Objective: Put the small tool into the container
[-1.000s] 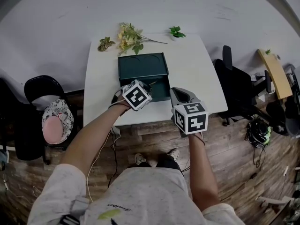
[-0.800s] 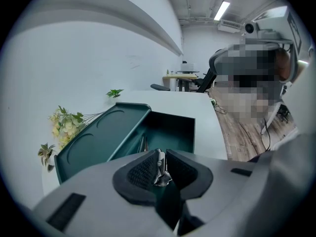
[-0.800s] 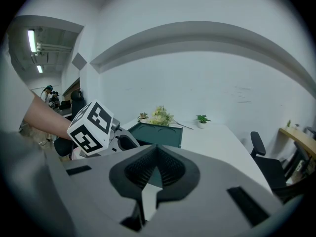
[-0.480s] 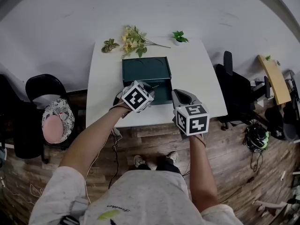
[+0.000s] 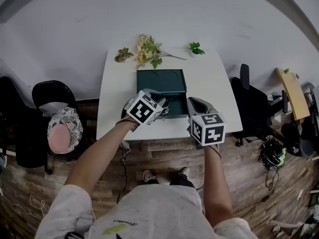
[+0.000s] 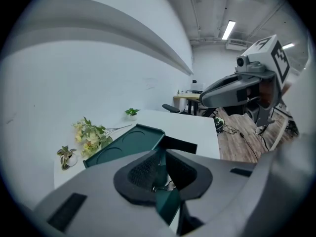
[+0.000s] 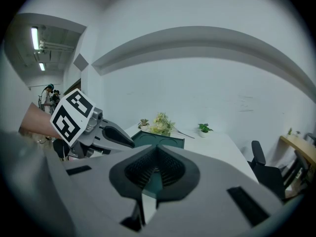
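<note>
A dark green container (image 5: 174,111) with its lid (image 5: 161,79) laid open stands on the white table (image 5: 209,83). My left gripper (image 5: 162,103) hangs over the container's front left part, shut on the small tool. The left gripper view shows the small metal tool (image 6: 163,185) pinched between the dark pads of the left gripper (image 6: 161,157), with the lid (image 6: 123,144) behind. My right gripper (image 5: 191,102) is at the container's front right corner. In its own view the right gripper (image 7: 157,154) is shut with nothing held, and the container (image 7: 159,138) lies ahead.
Artificial flowers (image 5: 149,50) and two small potted plants (image 5: 196,48) (image 5: 122,55) line the table's far edge. A black chair (image 5: 47,91) with a patterned cushion (image 5: 62,128) stands to the left. A black office chair (image 5: 249,103) stands to the right.
The head view has shifted a little. Both grippers stay at the container's front, the left one still shut on the small tool.
</note>
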Tool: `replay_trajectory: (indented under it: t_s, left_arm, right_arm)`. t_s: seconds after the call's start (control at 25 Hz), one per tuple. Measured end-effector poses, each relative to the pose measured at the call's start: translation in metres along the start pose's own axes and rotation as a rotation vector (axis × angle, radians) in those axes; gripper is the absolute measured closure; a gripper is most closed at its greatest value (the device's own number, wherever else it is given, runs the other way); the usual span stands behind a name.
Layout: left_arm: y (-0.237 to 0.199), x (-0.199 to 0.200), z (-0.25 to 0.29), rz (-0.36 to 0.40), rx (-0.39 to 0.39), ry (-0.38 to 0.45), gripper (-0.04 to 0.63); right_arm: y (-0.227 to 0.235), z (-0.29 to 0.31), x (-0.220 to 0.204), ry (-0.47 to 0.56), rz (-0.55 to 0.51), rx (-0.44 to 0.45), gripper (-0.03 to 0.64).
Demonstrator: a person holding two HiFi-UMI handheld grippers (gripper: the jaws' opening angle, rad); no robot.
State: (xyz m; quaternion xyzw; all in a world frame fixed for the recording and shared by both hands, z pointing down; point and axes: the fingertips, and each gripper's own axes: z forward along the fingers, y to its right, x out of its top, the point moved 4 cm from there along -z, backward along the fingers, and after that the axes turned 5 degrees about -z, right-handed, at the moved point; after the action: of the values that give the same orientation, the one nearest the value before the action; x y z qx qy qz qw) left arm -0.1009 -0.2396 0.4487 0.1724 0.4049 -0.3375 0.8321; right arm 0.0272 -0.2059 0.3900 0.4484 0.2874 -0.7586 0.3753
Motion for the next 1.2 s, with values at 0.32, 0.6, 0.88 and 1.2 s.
replay_trajectory:
  t_s: [0.32,0.6,0.88,1.2]
  left_arm:
    - [-0.011,0.02,-0.038,-0.071,0.072,0.119,0.549]
    - [-0.017,0.033,-0.062,-0.139,0.172,0.215,0.56]
    - [-0.014,0.048,-0.076,-0.197,0.261,0.281,0.575]
    - [-0.01,0.057,-0.079,-0.279,0.348,0.325,0.586]
  right_arm:
    - [0.001,0.002,0.015,0.022,-0.01,0.016,0.613]
    - [0.013,0.004,0.027,0.058,-0.019,0.049,0.612]
    - [0.03,0.004,0.037,0.091,-0.026,0.092,0.613]
    - [0.048,0.004,0.04,0.117,-0.038,0.152,0.614]
